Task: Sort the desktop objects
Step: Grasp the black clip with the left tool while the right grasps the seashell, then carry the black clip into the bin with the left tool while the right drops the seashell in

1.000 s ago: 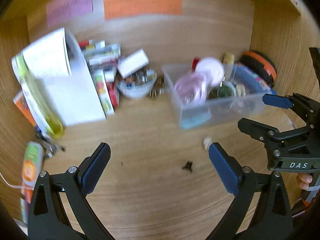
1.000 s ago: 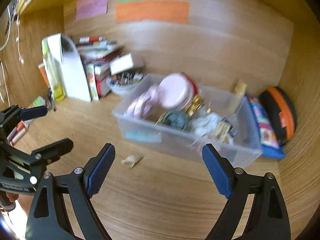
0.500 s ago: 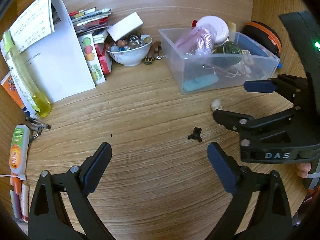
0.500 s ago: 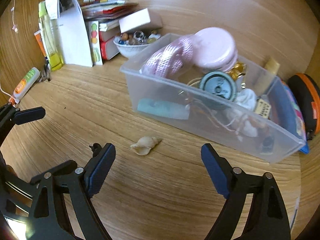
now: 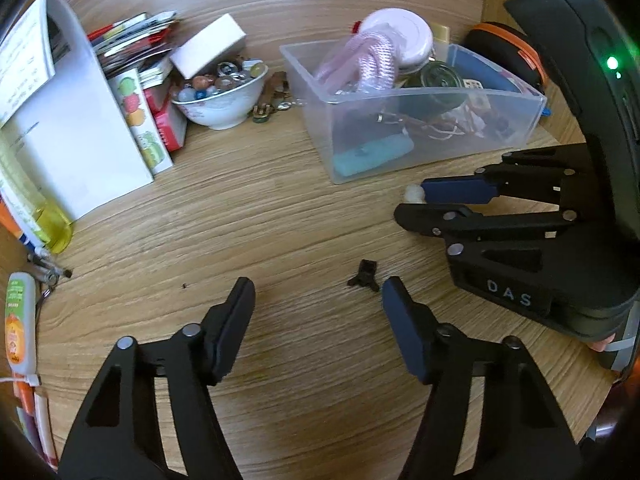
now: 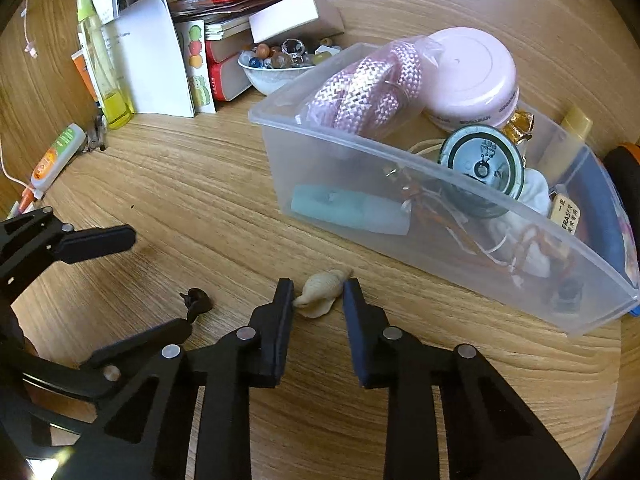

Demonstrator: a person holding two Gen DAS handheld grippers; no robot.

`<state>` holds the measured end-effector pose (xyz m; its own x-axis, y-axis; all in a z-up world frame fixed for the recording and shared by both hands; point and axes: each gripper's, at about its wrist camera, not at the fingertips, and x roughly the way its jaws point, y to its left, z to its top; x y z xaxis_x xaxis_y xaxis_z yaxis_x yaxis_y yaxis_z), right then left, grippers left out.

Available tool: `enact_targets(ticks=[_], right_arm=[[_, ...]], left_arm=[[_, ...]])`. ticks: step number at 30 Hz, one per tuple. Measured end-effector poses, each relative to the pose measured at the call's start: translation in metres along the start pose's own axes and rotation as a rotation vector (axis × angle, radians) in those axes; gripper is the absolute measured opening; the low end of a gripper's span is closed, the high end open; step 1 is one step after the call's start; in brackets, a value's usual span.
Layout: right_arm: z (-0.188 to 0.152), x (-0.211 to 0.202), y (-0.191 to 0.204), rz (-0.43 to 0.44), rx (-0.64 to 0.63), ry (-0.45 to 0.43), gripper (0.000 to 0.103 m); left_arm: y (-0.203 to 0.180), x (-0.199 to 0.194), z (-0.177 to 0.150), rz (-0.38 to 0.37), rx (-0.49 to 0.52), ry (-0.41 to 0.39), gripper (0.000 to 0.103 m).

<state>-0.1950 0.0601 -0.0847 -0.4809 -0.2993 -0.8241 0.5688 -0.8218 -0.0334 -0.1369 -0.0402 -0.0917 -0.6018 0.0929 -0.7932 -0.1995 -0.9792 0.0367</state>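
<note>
A small cream seashell (image 6: 322, 290) lies on the wooden desk in front of a clear plastic bin (image 6: 460, 240). My right gripper (image 6: 318, 294) has narrowed around the shell, its left pad touching it, jaws still apart. In the left wrist view the shell (image 5: 413, 193) peeks out beside the right gripper (image 5: 416, 204). A small dark brown figurine (image 5: 365, 275) lies on the desk just ahead of my left gripper (image 5: 318, 300), which is open and empty; it also shows in the right wrist view (image 6: 196, 300).
The bin (image 5: 400, 128) holds a pink rope, pink jar, tin and teal case. A white bowl of beads (image 5: 220, 96), books, a white folder (image 5: 72, 136) and a yellow bottle stand at the back left. A glue tube (image 5: 18, 320) lies at the left edge.
Both grippers have come lower and closer to the desk. The right gripper's jaws have narrowed around the shell. The left gripper's jaws have narrowed somewhat near the dark figurine.
</note>
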Motion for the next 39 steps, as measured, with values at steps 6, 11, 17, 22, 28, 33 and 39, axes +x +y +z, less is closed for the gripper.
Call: enact_targets(ticks=[6,11,17,22,28,33,39], right_arm=[[-0.001,-0.009,-0.003,0.017,0.005,-0.027,0.023],[-0.002,-0.022,-0.01,0.035,0.02,-0.057,0.023],[-0.006,-0.028,-0.018,0.055,0.041,-0.067,0.023],[-0.01,-0.032,-0.023,0.067,0.054,-0.068,0.023],[-0.018,-0.041,-0.029,0.064,0.06,-0.075,0.023],[-0.024,-0.055,-0.039,0.063,0.073,-0.097,0.023],[-0.029,-0.076,-0.055,0.053,0.088,-0.137,0.023]], left_arm=[[-0.008,0.008,0.005,0.004,0.014,0.014,0.049],[-0.013,0.008,0.007,0.007,0.027,0.009,0.033],[-0.019,0.006,0.006,0.006,0.043,-0.001,0.016],[-0.018,0.006,0.005,-0.001,0.037,-0.006,0.016],[-0.018,0.0,0.005,0.005,0.028,-0.023,0.016],[-0.02,-0.017,0.009,0.001,0.017,-0.066,0.016],[-0.026,-0.04,0.025,-0.023,0.003,-0.126,0.016]])
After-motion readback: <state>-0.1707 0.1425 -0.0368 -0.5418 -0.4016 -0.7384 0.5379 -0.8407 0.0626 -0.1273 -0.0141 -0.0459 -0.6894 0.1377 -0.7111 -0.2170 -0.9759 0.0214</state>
